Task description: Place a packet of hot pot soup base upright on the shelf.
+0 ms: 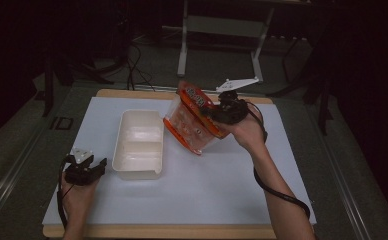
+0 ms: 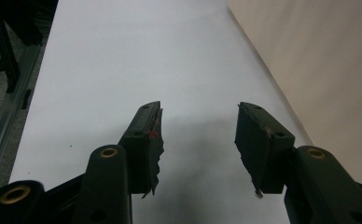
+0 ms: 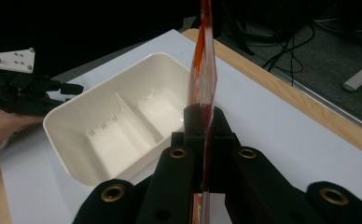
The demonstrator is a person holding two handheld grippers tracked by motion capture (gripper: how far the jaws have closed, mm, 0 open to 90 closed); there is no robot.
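Left gripper rested on white table, near front-left corner of tub, jaws apart, nothing between them. White two-compartment tub stood empty, divider across middle. Right gripper was right of tub and above table, jaws clamped on edge of orange snack bag; bag hung tilted, lower corner close to tub's right rim. Likely step: bag into tub. Advice: keep pinch firm, carry bag over one compartment, lower flat before letting go; steady tub with left gripper if it slides.
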